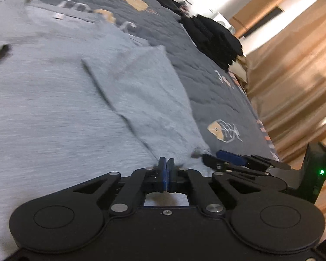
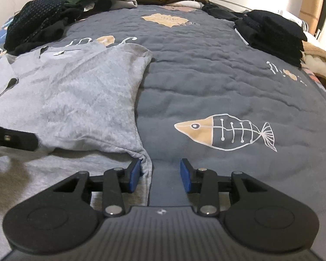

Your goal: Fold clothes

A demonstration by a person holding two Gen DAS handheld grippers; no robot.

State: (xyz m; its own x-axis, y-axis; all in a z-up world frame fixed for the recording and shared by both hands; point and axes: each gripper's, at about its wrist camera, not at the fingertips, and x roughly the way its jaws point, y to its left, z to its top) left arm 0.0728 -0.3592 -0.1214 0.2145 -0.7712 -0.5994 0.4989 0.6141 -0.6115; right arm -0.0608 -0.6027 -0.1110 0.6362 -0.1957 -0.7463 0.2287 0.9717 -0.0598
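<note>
Grey shirt, left part cut off

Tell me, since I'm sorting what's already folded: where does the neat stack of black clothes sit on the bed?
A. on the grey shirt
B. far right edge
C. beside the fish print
B: the black stack sits at the quilt's far right edge.

The grey shirt is motion-blurred in the left wrist view and cut off at the left edge. Whether cloth sits between the left gripper fingers cannot be determined. Beyond the shirt, the dark clothes pile is indistinct.
</note>
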